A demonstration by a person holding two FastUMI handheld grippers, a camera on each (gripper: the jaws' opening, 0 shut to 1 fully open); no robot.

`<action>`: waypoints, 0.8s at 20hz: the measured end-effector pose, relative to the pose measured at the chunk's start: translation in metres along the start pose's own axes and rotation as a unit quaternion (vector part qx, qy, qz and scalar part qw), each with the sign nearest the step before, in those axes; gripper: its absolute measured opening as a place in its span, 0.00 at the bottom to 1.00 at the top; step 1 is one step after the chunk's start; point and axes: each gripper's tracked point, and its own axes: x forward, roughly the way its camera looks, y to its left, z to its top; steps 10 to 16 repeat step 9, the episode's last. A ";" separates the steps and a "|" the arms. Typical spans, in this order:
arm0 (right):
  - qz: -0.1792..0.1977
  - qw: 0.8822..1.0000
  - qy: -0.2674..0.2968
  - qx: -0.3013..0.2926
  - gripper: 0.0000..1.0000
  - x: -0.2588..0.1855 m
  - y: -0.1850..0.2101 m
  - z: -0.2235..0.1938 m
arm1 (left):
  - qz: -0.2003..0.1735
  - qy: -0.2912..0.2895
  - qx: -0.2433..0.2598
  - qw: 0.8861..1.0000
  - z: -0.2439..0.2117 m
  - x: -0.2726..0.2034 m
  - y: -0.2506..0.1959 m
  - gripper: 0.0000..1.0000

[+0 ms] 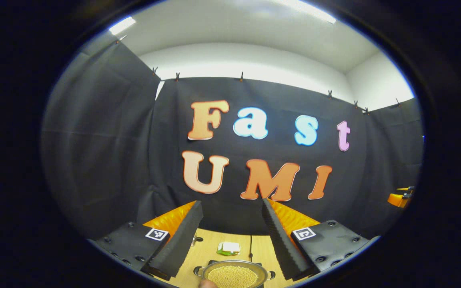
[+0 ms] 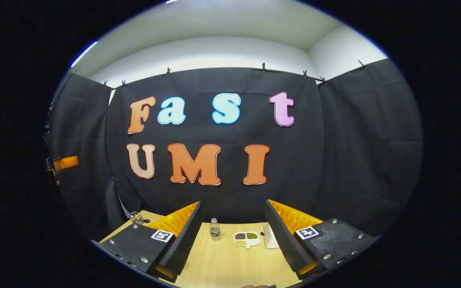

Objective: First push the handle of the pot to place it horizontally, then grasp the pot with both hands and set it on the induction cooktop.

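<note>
Near the left gripper [image 1: 230, 236], the grain-filled pot [image 1: 233, 275] is waiting, both grippers gaping empty, so a hasty handle shove risks spilling.

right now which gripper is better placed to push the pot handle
Left, probably. The pot sits just below and ahead of the open left gripper, between its fingers. The right gripper, also open, faces bare table with a bottle and divided dish farther off.

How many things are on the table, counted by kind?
Pot: 1
Sponge: 1
Bottle: 1
Divided dish: 1
Glass: 1
White thing by the right finger, too hidden to name: 1
Total: 6
</note>
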 end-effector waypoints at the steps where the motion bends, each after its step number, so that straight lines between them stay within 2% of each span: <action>1: -0.004 1.000 -0.013 0.000 0.95 -0.012 -0.010 0.012 | -0.012 -0.007 -0.004 1.000 0.013 -0.015 -0.008 0.97; 2: -0.007 1.000 -0.027 0.000 1.00 -0.022 -0.019 0.023 | -0.021 -0.013 -0.005 1.000 0.027 -0.029 -0.017 0.97; 5: -0.021 0.998 -0.062 -0.007 0.95 -0.049 -0.047 0.046 | -0.005 -0.033 -0.001 0.999 0.047 -0.062 -0.019 0.98; 6: -0.025 0.997 -0.070 -0.005 1.00 -0.056 -0.054 0.050 | 0.001 -0.038 0.001 0.999 0.045 -0.069 -0.022 0.98; 8: -0.027 0.996 -0.082 0.005 1.00 -0.067 -0.061 0.056 | 0.013 -0.044 0.009 0.999 0.047 -0.084 -0.023 0.97; 9: -0.028 0.996 -0.084 0.010 0.95 -0.069 -0.064 0.056 | 0.018 -0.044 0.015 0.999 0.046 -0.090 -0.021 0.98; 16: -0.028 0.996 -0.084 0.010 0.95 -0.069 -0.064 0.056 | 0.018 -0.044 0.015 0.999 0.046 -0.090 -0.021 0.98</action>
